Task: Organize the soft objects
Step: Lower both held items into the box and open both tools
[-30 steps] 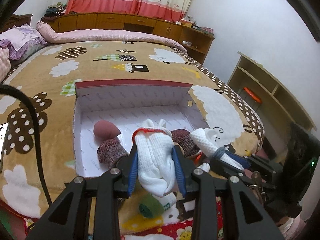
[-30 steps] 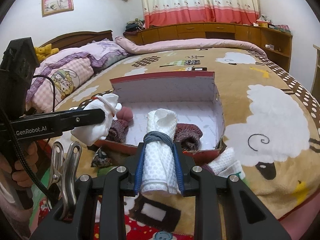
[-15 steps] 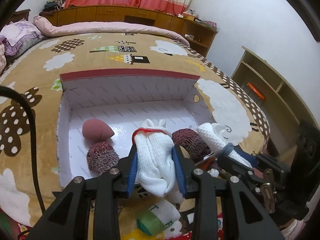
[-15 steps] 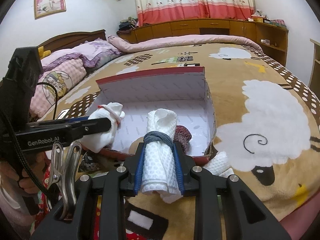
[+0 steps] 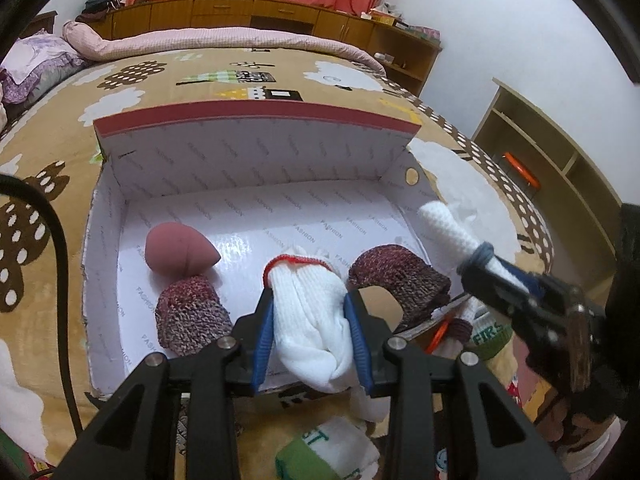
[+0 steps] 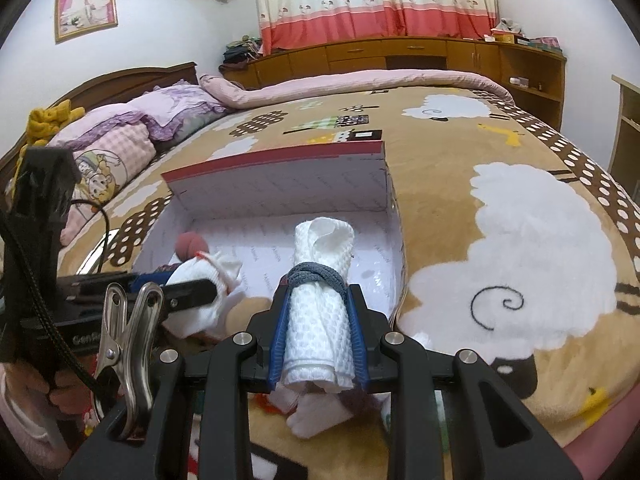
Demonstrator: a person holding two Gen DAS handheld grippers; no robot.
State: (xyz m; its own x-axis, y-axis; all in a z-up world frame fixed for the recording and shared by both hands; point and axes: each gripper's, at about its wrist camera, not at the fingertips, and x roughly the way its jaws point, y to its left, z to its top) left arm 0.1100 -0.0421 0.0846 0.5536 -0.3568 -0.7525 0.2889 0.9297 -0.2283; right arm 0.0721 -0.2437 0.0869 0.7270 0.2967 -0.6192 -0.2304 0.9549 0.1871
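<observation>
Box (image 5: 256,128) nearer; roomy, seemingly, inside

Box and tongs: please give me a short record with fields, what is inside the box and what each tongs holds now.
box: open, on the bed
inside: pink sponge, two maroon knit rolls
left tongs: shut on white sock bundle with red band
right tongs: shut on white waffle roll with grey band
outside box, near edge: green-cuffed sock
</observation>
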